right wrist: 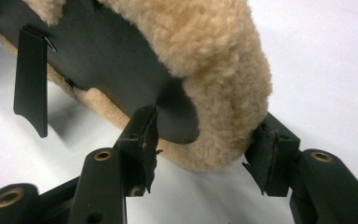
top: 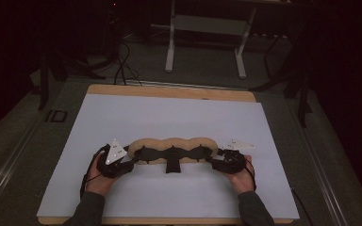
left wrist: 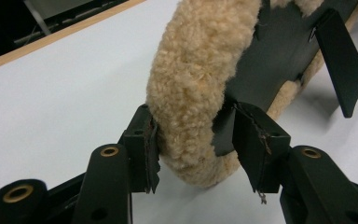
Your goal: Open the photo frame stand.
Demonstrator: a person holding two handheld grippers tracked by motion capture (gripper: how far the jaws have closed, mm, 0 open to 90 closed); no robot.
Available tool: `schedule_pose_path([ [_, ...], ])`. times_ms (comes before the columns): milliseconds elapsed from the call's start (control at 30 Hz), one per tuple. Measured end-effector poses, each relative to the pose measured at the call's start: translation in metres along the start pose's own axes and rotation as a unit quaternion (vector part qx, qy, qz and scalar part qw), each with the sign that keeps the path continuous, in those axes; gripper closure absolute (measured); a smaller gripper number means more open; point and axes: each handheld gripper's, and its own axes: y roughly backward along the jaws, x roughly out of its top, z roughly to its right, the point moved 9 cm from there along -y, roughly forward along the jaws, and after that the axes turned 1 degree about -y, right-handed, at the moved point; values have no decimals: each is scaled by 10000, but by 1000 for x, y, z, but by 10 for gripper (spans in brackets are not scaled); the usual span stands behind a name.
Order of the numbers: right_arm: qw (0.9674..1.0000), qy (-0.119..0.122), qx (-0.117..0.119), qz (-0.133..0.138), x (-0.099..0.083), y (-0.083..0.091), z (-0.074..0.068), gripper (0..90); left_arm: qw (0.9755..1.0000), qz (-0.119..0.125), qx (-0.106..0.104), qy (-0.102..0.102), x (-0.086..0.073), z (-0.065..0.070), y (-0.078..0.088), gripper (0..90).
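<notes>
**Both ends of the fleece pad gripped, lift to come**

High view: the fleece pad (top: 172, 149) lies on the white tabletop (top: 169, 117), nearer its front edge, left gripper (top: 125, 162) and right gripper (top: 214, 161) at its ends. Beyond, dark floor and a grey stand (top: 207, 28).

Left gripper view: jaws half-spread, pressing the pad's woolly end (left wrist: 191, 93).

Right gripper view: likewise clamped on the other end (right wrist: 214, 70). Next probably calls for an even, matched lift.

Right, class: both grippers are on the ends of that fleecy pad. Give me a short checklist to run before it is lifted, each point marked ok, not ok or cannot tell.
1. Left gripper clamps the near end of the fleecy pad: ok, both pads press the fleece.
2. Right gripper clamps the other end: ok.
3. Grips match, one at each end: ok.
4. Loose black straps hang free of the jaws: ok.
5. White table sheet bare around the pad: ok.
6. Grip firm enough for lifting: cannot tell.
</notes>
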Motion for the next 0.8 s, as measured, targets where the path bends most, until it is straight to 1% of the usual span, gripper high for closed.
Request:
schedule_pose_path([
  [33,10000,-8,6,-9,0,0,0,472,10000,22,-25,45,0,0,0,526],
  [100,10000,-26,12,-23,-1,0,-1,471,10000,31,-42,60,0,0,0,526],
  [133,10000,-43,24,-36,-1,1,-1,463,9999,46,-85,123,0,0,1,526],
  [267,9998,-147,98,-45,-1,2,-2,446,9995,57,-191,234,0,2,4,523],
  [300,9998,-147,98,-45,-1,2,-2,446,9995,57,-191,234,0,2,4,522],
  [333,9997,-195,140,-59,-2,2,-3,440,9990,85,-281,331,0,2,5,521],
  [367,9997,-195,140,-59,-2,2,-3,440,9990,85,-281,331,0,2,5,520],
  [400,9996,-207,162,-71,-3,3,-3,435,9984,80,-370,409,0,2,7,518],
  [500,9995,-240,172,-96,-3,4,-4,425,9983,79,-404,416,-1,3,8,515],
  [567,9993,-318,164,-122,-4,4,-5,415,9981,75,-433,442,-1,3,9,511],
  [700,9990,-372,189,-163,-6,6,-7,408,9980,49,-476,417,-1,5,11,504],
  [800,9984,-478,201,-210,-9,8,-6,415,9978,44,-496,436,-1,6,11,498],
])
